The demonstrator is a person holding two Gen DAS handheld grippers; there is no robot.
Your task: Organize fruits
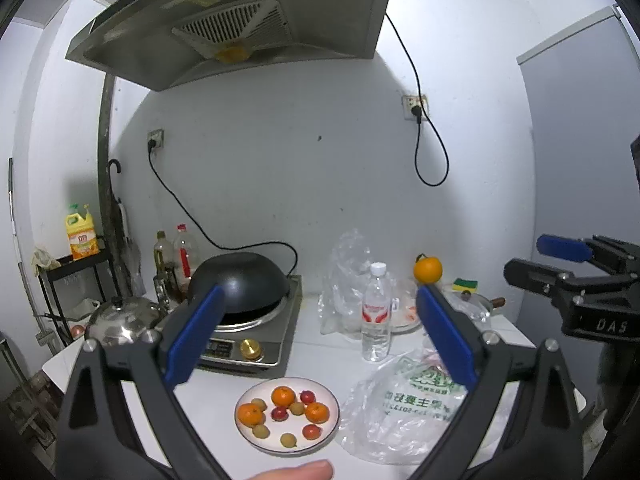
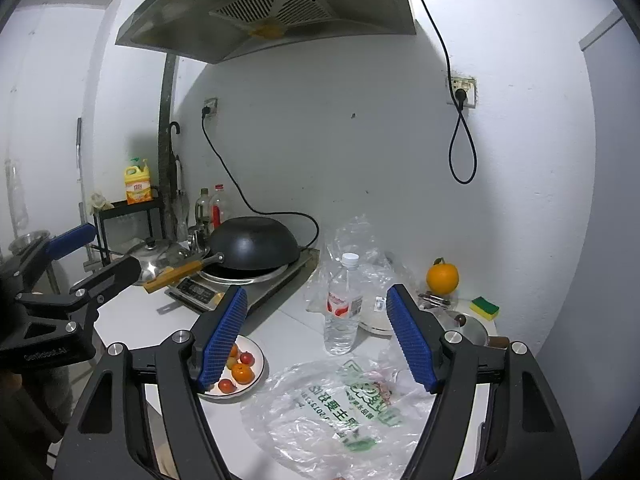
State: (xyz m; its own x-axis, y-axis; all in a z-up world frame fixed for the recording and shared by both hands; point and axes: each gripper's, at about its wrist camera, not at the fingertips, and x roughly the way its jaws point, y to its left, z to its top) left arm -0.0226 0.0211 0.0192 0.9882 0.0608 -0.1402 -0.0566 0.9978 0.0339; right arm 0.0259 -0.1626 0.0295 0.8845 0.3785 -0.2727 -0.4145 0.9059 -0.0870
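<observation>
A white plate (image 1: 256, 394) near the counter's front edge holds three small oranges (image 1: 283, 396), several red fruits and several yellow-green ones. It also shows in the right wrist view (image 2: 258, 354), partly hidden by my finger. A larger orange (image 1: 427, 269) stands at the back right, also in the right wrist view (image 2: 441, 278). A clear plastic bag with green print (image 1: 404, 408) lies flat right of the plate, seen too in the right wrist view (image 2: 340, 408). My left gripper (image 1: 318, 334) is open and empty above the plate. My right gripper (image 2: 316, 338) is open and empty above the bag.
A water bottle (image 1: 376, 314) stands behind the bag. An induction cooker with an upturned black wok (image 1: 240, 284) is at the back left, next to a steel kettle (image 1: 120, 318) and oil bottles. A sponge (image 2: 485, 306), pot lid and crumpled bag lie back right.
</observation>
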